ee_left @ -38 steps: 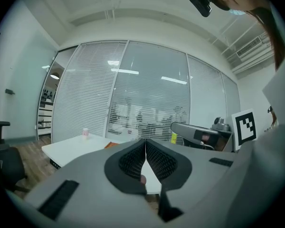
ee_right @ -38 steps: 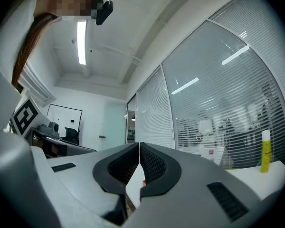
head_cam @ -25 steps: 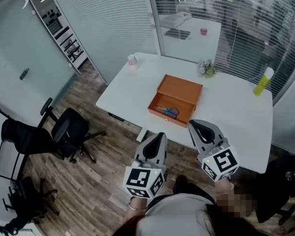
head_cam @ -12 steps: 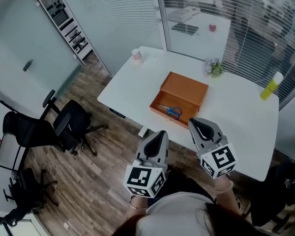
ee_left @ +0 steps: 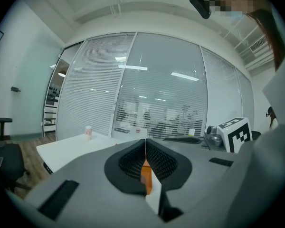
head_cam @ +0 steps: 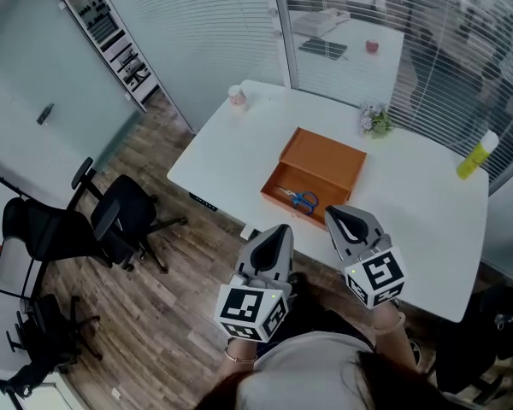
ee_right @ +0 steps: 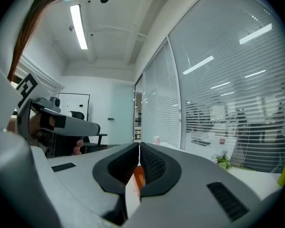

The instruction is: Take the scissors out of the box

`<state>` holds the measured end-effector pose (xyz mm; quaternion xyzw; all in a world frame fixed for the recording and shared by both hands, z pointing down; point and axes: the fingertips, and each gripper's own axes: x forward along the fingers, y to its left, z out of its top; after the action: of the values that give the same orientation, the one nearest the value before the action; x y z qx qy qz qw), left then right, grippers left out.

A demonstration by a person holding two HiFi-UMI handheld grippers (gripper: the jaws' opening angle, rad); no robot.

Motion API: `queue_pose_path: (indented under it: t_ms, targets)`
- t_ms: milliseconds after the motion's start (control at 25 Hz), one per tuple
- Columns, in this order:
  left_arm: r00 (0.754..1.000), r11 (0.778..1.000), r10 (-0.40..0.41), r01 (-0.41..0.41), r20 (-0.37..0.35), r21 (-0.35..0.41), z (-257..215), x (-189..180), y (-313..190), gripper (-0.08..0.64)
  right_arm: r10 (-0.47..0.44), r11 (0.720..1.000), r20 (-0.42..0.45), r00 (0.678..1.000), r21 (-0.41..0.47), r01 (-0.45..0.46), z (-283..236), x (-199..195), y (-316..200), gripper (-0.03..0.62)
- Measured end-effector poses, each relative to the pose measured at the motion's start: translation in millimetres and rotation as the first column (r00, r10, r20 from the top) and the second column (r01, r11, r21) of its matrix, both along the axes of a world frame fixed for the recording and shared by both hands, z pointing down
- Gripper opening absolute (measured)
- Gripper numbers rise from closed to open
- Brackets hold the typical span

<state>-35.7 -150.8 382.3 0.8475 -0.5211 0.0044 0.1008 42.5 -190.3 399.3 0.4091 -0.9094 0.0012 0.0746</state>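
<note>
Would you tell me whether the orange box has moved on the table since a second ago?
No. The orange box keeps its place between the near edge of the table and the small plant.

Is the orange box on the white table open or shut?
Open: the orange box has its lid folded back, and the blue-handled scissors lie visible inside.

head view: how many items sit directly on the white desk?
4: orange box in the middle of the white desk, scissors inside; pink cup, far-left corner; small plant, far edge; yellow bottle, far-right corner. Right gripper hides some near edge, so maybe more.
</note>
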Motion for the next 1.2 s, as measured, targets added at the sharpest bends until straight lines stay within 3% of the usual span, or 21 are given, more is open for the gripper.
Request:
queue_pose_path:
  t_ms: [640, 1200]
  targets:
    - [0.999, 0.999, 0.048, -0.048, -0.002, -0.014, 7.6, -14.9, -64.4, 0.021, -0.04, 0.998, -0.162, 0.986, -0.054, 0.031, 42.3, -27.2, -55.2, 0.052]
    - [0.997, 0.997, 0.081, -0.081, -0.005, -0.008, 9.1, -23.5, -109.4, 0.02, -0.102, 0.98, -0.245, 0.964, -0.19, 0.056, 92.3, -42.6, -91.7, 0.091]
